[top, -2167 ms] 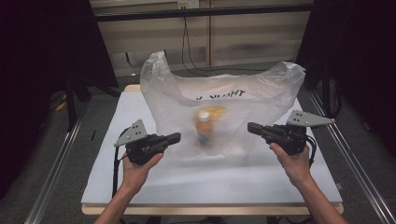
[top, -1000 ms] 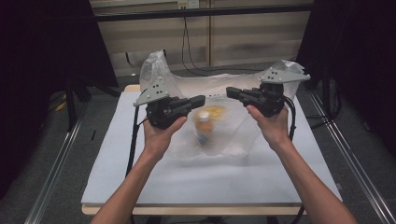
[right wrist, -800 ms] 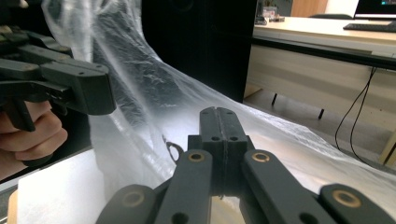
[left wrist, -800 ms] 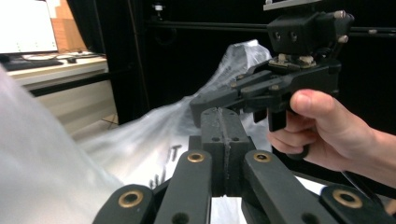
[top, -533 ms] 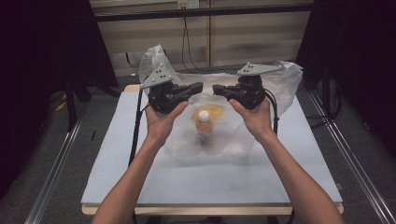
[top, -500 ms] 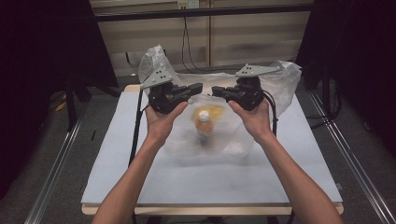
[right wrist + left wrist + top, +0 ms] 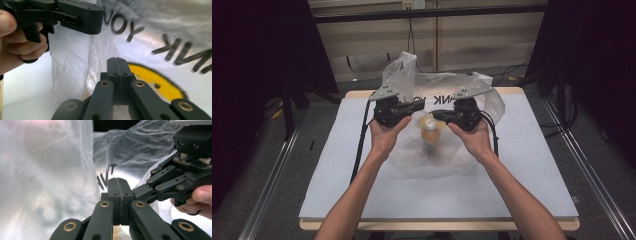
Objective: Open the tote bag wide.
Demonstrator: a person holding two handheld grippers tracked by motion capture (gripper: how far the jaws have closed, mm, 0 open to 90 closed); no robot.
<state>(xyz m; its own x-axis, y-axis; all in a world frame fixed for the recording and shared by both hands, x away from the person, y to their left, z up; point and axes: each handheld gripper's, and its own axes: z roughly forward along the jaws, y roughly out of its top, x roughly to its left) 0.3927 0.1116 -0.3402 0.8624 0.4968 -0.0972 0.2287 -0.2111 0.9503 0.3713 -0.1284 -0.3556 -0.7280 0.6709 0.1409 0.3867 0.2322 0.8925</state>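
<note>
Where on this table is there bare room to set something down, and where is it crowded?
The table is bare along its near edge, below the plastic bag, and in strips down both sides of the bag, left of the left gripper and right of the right gripper. The far middle is crowded: bag, bottle inside it, both grippers above.

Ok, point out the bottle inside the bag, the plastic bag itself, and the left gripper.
bottle (image 7: pixel 430 129), high view, on its white cap.
plastic bag (image 7: pixel 401 70), high view, on its raised left handle.
left gripper (image 7: pixel 418 104), high view, at its shut jaw tips.
</note>
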